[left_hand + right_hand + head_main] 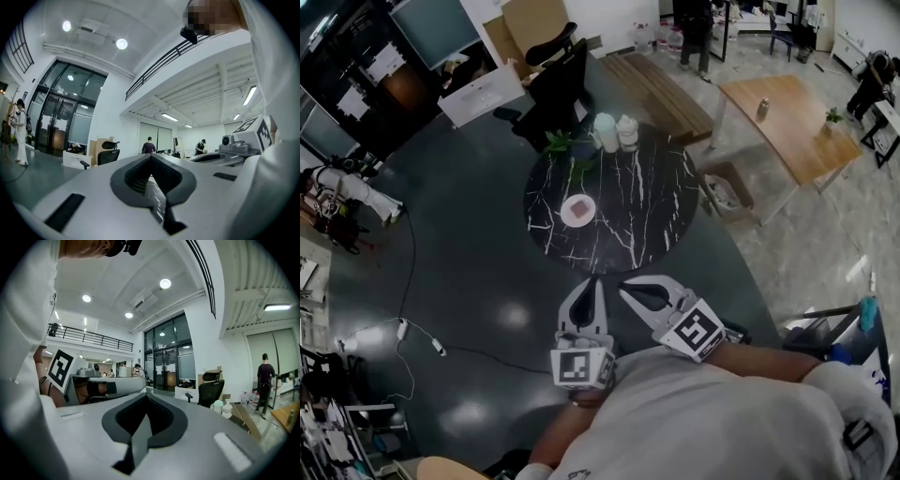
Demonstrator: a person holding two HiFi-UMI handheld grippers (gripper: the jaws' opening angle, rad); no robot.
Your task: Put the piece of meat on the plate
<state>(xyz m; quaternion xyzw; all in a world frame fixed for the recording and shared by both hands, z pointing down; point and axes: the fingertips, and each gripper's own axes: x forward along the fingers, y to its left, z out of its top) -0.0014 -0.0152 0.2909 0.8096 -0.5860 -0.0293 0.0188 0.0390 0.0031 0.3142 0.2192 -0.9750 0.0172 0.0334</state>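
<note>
The left gripper [592, 280] and right gripper [624, 290] hung at lower centre, fingers together on nothing, short of the round worktop [647, 206], probably because the pinkish piece of meat [579, 207] seemingly already lay on the plate [566, 215] at centre frame.

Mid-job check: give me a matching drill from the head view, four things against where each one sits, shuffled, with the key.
Things:
1. plate
2. white containers
3. can
4. black office chair

Places:
A. on the wooden table
B. on the floor beyond the marble table
C. marble table, left part
D. marble table, far edge

Pairs: 1-C, 2-D, 3-A, 4-B.
</note>
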